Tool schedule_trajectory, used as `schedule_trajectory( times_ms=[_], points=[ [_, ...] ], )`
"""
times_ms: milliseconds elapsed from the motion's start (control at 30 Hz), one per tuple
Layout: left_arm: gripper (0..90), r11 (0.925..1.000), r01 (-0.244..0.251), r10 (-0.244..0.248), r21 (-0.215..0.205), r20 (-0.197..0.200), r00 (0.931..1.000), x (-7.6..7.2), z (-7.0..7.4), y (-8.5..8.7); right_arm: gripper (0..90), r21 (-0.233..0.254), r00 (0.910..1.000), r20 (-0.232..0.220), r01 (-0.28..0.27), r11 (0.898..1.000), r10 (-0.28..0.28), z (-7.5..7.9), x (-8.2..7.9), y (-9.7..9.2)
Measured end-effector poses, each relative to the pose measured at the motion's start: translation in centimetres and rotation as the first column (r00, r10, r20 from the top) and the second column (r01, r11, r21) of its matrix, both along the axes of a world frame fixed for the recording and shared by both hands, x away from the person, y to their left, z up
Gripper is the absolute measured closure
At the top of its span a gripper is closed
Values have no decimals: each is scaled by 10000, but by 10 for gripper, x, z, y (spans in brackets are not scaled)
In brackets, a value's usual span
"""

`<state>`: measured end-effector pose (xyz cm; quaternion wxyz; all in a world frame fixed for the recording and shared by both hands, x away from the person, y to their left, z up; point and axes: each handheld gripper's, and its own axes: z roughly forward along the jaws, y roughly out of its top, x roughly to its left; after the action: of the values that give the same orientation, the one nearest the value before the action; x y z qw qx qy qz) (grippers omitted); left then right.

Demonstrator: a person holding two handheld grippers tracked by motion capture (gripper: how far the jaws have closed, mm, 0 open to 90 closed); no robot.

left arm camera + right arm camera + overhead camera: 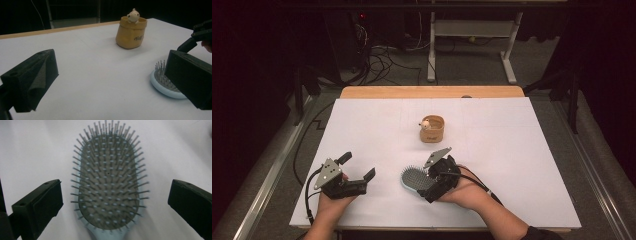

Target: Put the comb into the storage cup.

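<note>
Both the left gripper point(357, 167) and right gripper point(115, 202) gape released; hairbrush point(108, 185) between the right's jaws; tan pot point(433, 129) holds a figurine point(425, 124).

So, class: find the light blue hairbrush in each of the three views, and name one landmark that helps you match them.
High view: hairbrush at bottom centre, beside the right gripper.
Left gripper view: hairbrush at right edge, partly behind a black jaw.
Right gripper view: hairbrush in the centre, bristles up, between the open jaws.
Shared landmark: the white tabletop under the brush.
</note>
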<state>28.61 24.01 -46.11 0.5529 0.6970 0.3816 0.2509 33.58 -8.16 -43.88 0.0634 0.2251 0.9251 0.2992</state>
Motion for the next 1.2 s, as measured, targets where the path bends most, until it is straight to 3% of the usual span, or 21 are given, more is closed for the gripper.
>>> schedule_trajectory(
  times_ms=[467,867,1200],
  points=[
    [2,10000,-12,12,-50,1,10000,0,0,0,8,-555,9999,-126,-117,9984,110,-11,2,15],
    [2,10000,-2,2,-79,-3,10000,0,0,1,124,-1090,9992,-230,-349,9934,326,-18,3,23],
    [2,9999,4,-4,-103,-14,10000,1,0,1,175,-1179,9991,-130,-427,9921,415,-19,3,23]
  ],
)
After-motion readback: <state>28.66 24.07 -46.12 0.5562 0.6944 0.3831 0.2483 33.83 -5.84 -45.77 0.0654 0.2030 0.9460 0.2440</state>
